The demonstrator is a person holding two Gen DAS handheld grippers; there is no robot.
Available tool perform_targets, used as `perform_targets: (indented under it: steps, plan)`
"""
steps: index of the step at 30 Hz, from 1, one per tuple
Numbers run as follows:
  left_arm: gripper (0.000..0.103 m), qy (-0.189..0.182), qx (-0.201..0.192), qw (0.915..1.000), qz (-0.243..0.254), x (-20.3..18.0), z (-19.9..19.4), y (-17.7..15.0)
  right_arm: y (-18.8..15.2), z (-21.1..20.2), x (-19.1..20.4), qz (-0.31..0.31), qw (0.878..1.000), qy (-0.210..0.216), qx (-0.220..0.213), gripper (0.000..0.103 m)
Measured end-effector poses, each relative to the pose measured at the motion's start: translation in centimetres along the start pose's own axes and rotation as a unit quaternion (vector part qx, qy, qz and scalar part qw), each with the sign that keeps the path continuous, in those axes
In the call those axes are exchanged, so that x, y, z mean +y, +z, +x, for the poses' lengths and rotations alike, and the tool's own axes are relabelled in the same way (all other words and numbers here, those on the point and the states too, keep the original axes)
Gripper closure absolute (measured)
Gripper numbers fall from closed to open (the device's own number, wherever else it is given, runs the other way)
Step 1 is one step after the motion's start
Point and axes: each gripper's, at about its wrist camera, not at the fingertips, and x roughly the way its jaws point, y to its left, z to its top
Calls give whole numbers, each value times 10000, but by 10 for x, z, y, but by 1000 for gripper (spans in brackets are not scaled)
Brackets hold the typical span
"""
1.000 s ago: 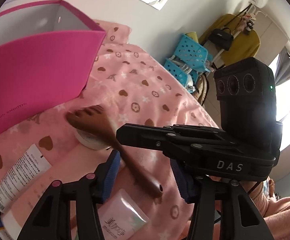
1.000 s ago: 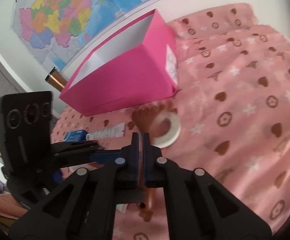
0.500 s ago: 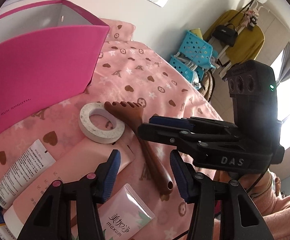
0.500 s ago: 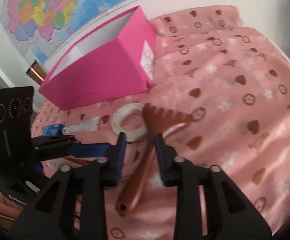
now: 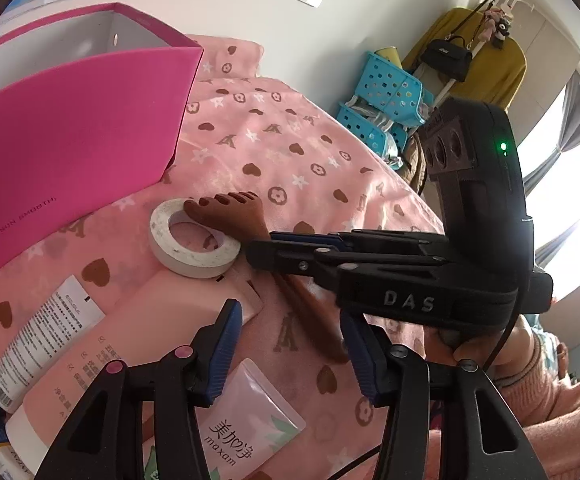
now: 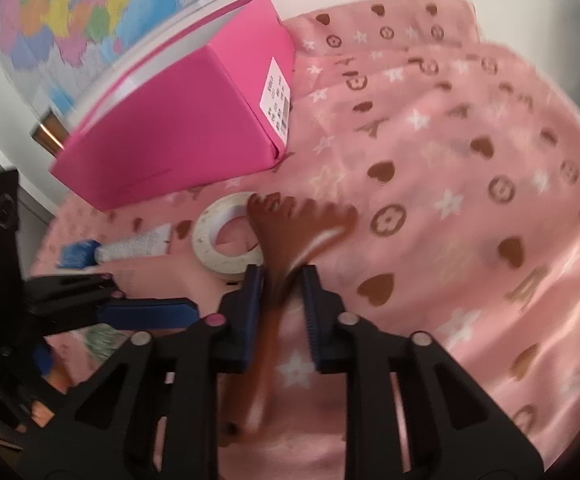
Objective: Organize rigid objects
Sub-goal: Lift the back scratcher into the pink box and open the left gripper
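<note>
One pink box (image 5: 74,128) standing open, its inside hidden, one tape roll (image 5: 192,238) just before it, one brown back scratcher (image 6: 290,232) beside the roll, right hand-held gripper (image 6: 280,296) just closing around its handle, left hand-held gripper (image 5: 290,344) narrowly parted, empty, three tubes (image 5: 46,332) nearby.

The box (image 5: 74,128) stands at the back of the cloth (image 5: 290,152). Before it lies the tape roll (image 5: 192,240), the back scratcher (image 5: 234,216) touching its right side. Tubes (image 5: 42,344) lie left of the roll, a sachet (image 5: 246,432) nearest the camera.
</note>
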Motion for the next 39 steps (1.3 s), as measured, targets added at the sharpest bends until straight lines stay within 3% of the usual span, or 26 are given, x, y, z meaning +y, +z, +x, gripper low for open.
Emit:
perform_targets:
  steps: [4,9,14,17,27,39]
  plan:
    - [47,-68,-20,10000,-22,-1,-1,2,-3,-12,-6,217,9986,469,-108,85]
    - [48,-238,-121,9996,40,-5,-2,7,0,-34,10,28,9958,843,-359,85]
    - [60,-106,-384,9991,164,-9,-19,11,9,-42,38,-301,9930,1032,-495,85]
    - [62,-1,-585,9981,207,-9,-36,17,18,-44,50,-467,9910,1133,-543,85]
    - [62,445,-1207,9910,368,4,-94,60,79,-54,91,-1008,9796,1435,-981,85]
    - [62,785,-1348,9875,213,37,-107,118,157,-30,105,-1096,9796,1198,-1186,85]
